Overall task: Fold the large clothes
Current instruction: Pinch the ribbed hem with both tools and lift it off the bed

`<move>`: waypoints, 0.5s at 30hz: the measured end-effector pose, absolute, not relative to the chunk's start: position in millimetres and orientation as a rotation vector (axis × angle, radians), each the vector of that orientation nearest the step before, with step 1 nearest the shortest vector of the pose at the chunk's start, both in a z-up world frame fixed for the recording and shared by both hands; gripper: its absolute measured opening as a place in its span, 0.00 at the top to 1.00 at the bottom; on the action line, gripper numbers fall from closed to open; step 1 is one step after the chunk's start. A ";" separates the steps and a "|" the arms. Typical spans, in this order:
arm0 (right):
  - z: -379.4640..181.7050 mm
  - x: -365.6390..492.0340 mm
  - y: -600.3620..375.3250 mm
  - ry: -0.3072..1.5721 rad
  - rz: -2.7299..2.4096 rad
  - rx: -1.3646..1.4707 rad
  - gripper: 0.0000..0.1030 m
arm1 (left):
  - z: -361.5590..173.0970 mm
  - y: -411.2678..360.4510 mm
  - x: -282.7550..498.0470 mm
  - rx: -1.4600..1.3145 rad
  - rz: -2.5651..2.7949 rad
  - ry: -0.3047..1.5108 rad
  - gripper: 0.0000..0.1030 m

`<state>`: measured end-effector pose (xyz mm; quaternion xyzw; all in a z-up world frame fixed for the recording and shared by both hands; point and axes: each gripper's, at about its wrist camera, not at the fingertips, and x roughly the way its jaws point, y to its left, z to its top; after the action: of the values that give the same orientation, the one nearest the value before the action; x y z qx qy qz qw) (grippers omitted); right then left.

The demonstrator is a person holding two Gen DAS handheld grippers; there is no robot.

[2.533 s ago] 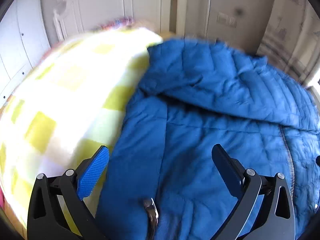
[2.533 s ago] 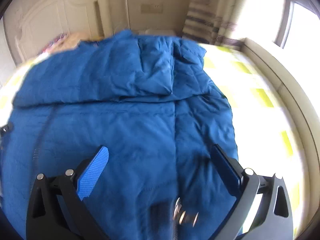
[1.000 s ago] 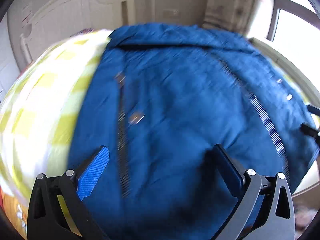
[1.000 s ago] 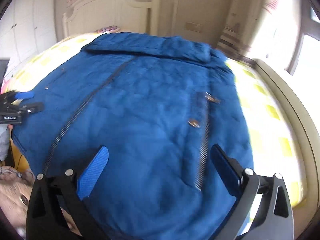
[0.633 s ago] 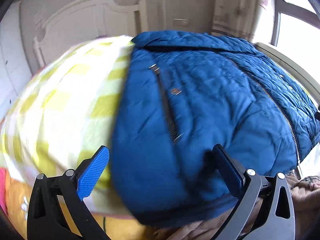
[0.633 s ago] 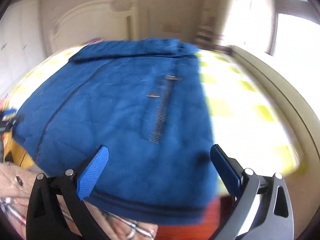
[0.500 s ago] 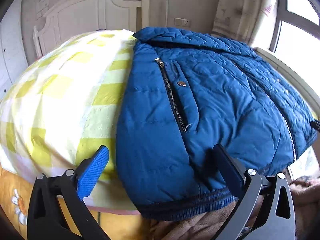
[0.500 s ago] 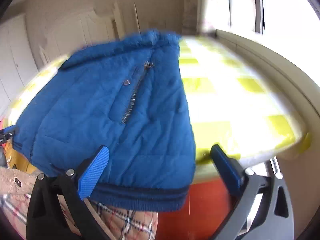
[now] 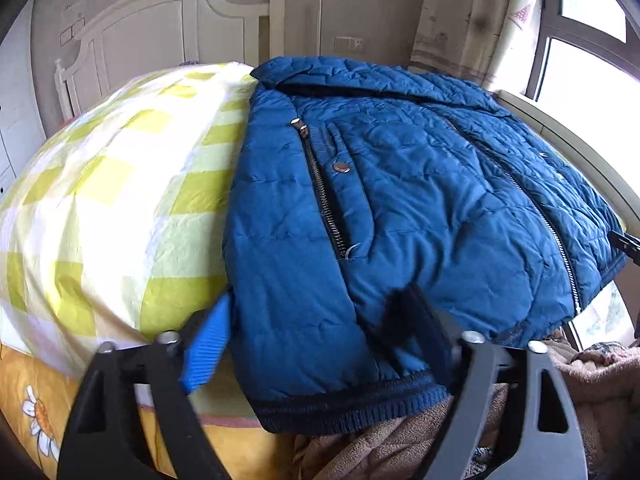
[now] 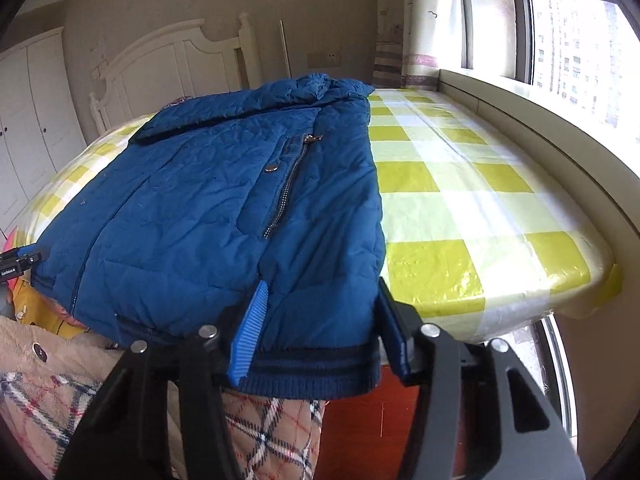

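A blue quilted jacket (image 9: pixel 400 208) lies front up, zipped, on the yellow-checked bed cover (image 9: pixel 120 200), its ribbed hem hanging over the near edge. My left gripper (image 9: pixel 316 340) straddles the hem's left corner; its jaws are closing, with the fabric between them and the pads not pressing. In the right wrist view the jacket (image 10: pixel 208 200) fills the left half of the bed cover (image 10: pixel 460 200). My right gripper (image 10: pixel 320 332) straddles the hem's right corner. Its jaws are closing too, the blue pad (image 10: pixel 250 332) lying on the fabric, which stays flat.
A white headboard (image 9: pixel 172 28) stands behind the bed, a wardrobe (image 10: pixel 28 120) at far left. A window ledge (image 10: pixel 560 152) runs along the right side. A person's beige and plaid clothing (image 10: pixel 60 400) is at the near edge. The daisy-printed orange sheet (image 9: pixel 36 400) hangs below.
Both grippers drew back from over the jacket to its hem at the bed's near edge. The jaws of each have narrowed around a hem corner, the right ones much more.
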<state>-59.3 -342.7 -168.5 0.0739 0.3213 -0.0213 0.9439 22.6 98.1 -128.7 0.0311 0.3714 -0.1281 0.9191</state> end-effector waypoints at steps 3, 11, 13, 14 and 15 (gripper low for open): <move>-170.8 -48.1 -335.2 0.655 -0.013 0.122 0.20 | -130.9 93.3 29.2 0.089 -0.229 0.780 0.05; -173.4 -36.4 -320.9 0.678 -0.041 0.053 0.09 | -130.9 92.8 31.9 0.085 -0.221 0.801 0.07; -172.4 -35.1 -319.9 0.684 -0.040 0.048 0.15 | -130.9 92.3 29.9 0.082 -0.226 0.796 0.10; -171.6 -36.9 -318.9 0.676 -0.028 0.049 0.23 | -130.5 91.5 28.1 0.085 -0.232 0.791 0.14; -171.4 -37.6 -319.2 0.670 -0.033 0.056 0.25 | -130.4 91.0 27.3 0.088 -0.236 0.789 0.15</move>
<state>-37.6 -319.2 -171.4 0.0277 0.3285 -0.0162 0.9439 27.3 91.0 -130.4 0.0426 0.3833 -0.1145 0.9155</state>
